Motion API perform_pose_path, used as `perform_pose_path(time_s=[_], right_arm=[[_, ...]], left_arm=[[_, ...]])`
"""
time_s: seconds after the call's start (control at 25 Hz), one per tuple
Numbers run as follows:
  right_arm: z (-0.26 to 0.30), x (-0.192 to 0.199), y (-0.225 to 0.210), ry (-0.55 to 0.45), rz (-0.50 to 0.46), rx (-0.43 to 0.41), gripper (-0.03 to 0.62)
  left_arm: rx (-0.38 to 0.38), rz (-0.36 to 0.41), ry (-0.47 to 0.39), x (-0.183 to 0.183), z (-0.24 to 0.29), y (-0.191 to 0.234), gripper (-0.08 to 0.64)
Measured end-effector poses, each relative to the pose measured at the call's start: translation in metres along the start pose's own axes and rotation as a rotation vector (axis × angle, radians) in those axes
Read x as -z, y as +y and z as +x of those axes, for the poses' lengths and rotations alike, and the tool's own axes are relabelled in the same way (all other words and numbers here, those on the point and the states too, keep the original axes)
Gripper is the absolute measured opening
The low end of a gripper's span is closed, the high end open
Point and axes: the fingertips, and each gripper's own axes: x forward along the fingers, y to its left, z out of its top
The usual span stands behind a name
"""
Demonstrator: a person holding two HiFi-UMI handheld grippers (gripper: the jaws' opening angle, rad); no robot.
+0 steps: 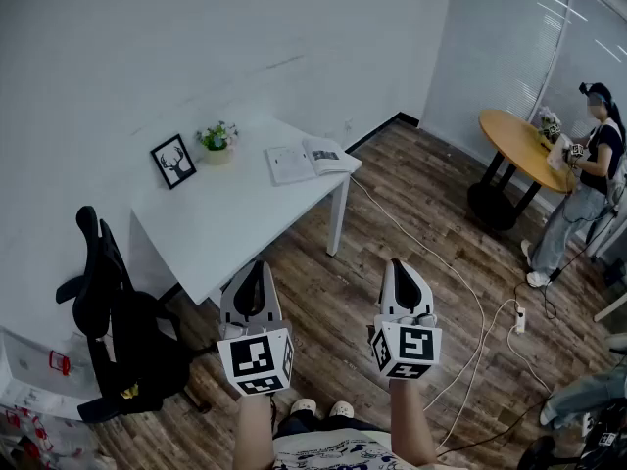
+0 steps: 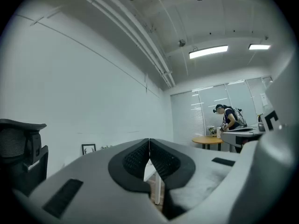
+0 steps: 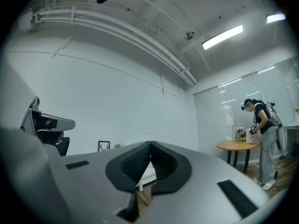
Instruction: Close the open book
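Observation:
An open book (image 1: 312, 159) lies flat on the white table (image 1: 235, 228), near its far right corner. My left gripper (image 1: 253, 268) and right gripper (image 1: 401, 266) are held level side by side in front of me, well short of the table and over the wooden floor. Both are shut with nothing between their pads. In the left gripper view the left gripper (image 2: 149, 141) has its tips pressed together, and in the right gripper view the right gripper (image 3: 150, 145) stands the same way. The book is hidden behind the jaws in both gripper views.
On the table stand a framed deer picture (image 1: 173, 161) and a small potted plant (image 1: 217, 141). A black office chair (image 1: 118, 326) is at the table's near left. White cables (image 1: 460, 292) cross the floor. A person (image 1: 578, 184) stands at a round wooden table (image 1: 519, 150) far right.

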Motion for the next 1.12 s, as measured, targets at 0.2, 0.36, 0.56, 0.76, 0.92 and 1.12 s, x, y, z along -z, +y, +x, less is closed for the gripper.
perform_pose_path(time_s=[0.2, 0.36, 0.56, 0.76, 0.92, 1.12], right_arm=[[-0.001, -0.001, 0.001, -0.002, 0.0, 0.005, 0.028], [-0.001, 0.0, 0.0, 0.0, 0.0, 0.004, 0.028], [0.002, 0.001, -0.002, 0.001, 0.001, 0.004, 0.027], [0.005, 0.004, -0.011, -0.007, 0.029, 0.022, 0.028], [0.008, 0.008, -0.021, -0.007, 0.055, 0.021, 0.029], [0.012, 0.011, -0.025, -0.002, 0.037, -0.032, 0.031]], left_arm=[[0.0, 0.005, 0.0, 0.001, -0.001, 0.001, 0.023], [-0.007, 0.005, 0.001, 0.0, -0.001, 0.001, 0.023], [-0.009, 0.004, 0.004, 0.002, 0.002, 0.002, 0.023], [-0.022, 0.011, 0.006, 0.004, 0.006, -0.001, 0.023], [-0.033, 0.011, 0.009, 0.006, 0.01, -0.006, 0.023], [-0.049, 0.006, 0.013, 0.01, 0.014, -0.017, 0.023]])
